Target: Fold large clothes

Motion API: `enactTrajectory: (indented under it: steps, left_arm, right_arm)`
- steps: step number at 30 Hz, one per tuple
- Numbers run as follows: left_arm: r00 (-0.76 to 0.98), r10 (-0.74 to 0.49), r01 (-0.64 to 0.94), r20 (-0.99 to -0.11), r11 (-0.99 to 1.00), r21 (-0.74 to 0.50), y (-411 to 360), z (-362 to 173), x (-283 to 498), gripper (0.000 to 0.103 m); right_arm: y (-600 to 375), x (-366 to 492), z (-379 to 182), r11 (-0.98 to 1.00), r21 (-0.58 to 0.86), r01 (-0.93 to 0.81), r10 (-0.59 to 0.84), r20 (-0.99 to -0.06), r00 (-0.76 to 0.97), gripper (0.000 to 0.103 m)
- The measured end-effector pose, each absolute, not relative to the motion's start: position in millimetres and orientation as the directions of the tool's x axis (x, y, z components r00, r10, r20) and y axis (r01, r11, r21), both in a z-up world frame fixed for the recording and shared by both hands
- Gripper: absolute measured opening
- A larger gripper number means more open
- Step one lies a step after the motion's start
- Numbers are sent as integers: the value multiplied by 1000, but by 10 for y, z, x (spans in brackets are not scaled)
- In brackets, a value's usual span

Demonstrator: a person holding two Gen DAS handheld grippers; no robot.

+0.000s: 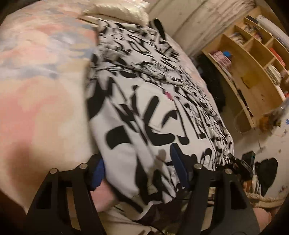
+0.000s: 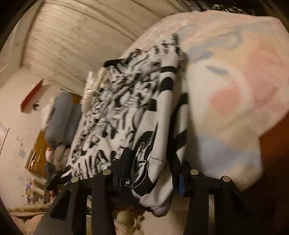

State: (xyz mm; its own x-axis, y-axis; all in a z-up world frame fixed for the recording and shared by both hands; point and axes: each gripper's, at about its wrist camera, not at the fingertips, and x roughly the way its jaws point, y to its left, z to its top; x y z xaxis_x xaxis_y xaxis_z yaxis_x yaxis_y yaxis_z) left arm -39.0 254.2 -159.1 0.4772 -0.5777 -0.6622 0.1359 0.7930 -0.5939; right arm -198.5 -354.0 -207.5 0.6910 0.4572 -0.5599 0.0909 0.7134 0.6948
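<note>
— Two hand-held grippers, one garment: what is the cloth like?

— Soft and thick, a white garment (image 1: 150, 101) printed all over with black brush-like marks, bold shapes near the camera and finer scribbles farther off. It lies rumpled on a bed (image 1: 41, 76) whose fuzzy cover is blotched pale pink, blue and cream. A cream pillow (image 1: 115, 12) sits at the far end.

— Which way does it run?

— In the left wrist view its long axis goes from the near edge of the bed away toward the pillow, leaning a little left at the far end. It keeps to the right side of the bed, close to that edge. Beyond the edge stands a wooden shelf unit (image 1: 252, 59) with open cubbies.

— And the left hand-held gripper (image 1: 142, 171)?

— Its black fingers with blue pads stand apart on either side of the garment's near hem, and cloth fills the gap and hangs down past them. Blur hides whether the pads actually press it.

— The right hand-held gripper (image 2: 153, 179)?

— Much the same: the garment (image 2: 126, 108) stretches away from it up the bed (image 2: 234, 90), and a folded near corner with a round black print drops between the fingers. A blue pad (image 2: 181, 184) shows at the right finger, just beside the cloth. Whether it grips, I cannot tell. To the left, off the bed, lies a grey cushion (image 2: 59, 117).
</note>
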Motion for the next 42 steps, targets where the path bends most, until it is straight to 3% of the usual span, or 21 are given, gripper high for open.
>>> enactTrajectory:
  steps: [6, 8, 10, 11, 13, 18, 25, 36, 42]
  left_arm:
    - [494, -565, 153, -661, 805, -574, 2420, -1661, -263, 61]
    - [509, -545, 130, -667, 814, -566, 2421, -1649, -258, 53]
    - [522, -530, 93, -669, 814, -573, 2445, -1645, -253, 22]
    - [522, -535, 61, -665, 801, -596, 2482, -1648, -233, 17]
    - [525, -516, -1, -677, 795, -606, 2498, -1610, -210, 8]
    - [536, -407, -22, -740, 869, -494, 2312, -1325, -288, 4]
    - [525, -364, -89, -770, 876, -475, 2288, -1014, -492, 2]
    - [489, -460, -146, -741, 795, -589, 2514, -685, -530, 2]
    - [520, -516, -173, -681, 717, -675, 2556, -572, -131, 2]
  right_arm:
    - [-3455, -1699, -2116, 712, 698, 79, 478, -564, 674, 38]
    - [-3442, -1621, -2103, 710, 700, 77, 479, -560, 676, 37]
    - [-3422, -1573, -2071, 718, 693, 74, 472, -562, 679, 29]
    - [-3402, -1561, -2046, 723, 687, 76, 464, -564, 683, 21]
    - [-3340, -1533, -1973, 748, 657, 89, 431, -584, 688, 17]
    - [-3286, -1572, -1686, 799, 595, 90, 364, -597, 715, 12]
    - [-3330, -1708, -1274, 792, 607, 58, 364, -547, 754, 10]
    - [-3343, -1699, -925, 779, 619, 97, 373, -582, 723, 10]
    - [-3525, -1249, -773, 712, 691, 126, 390, -538, 747, 10]
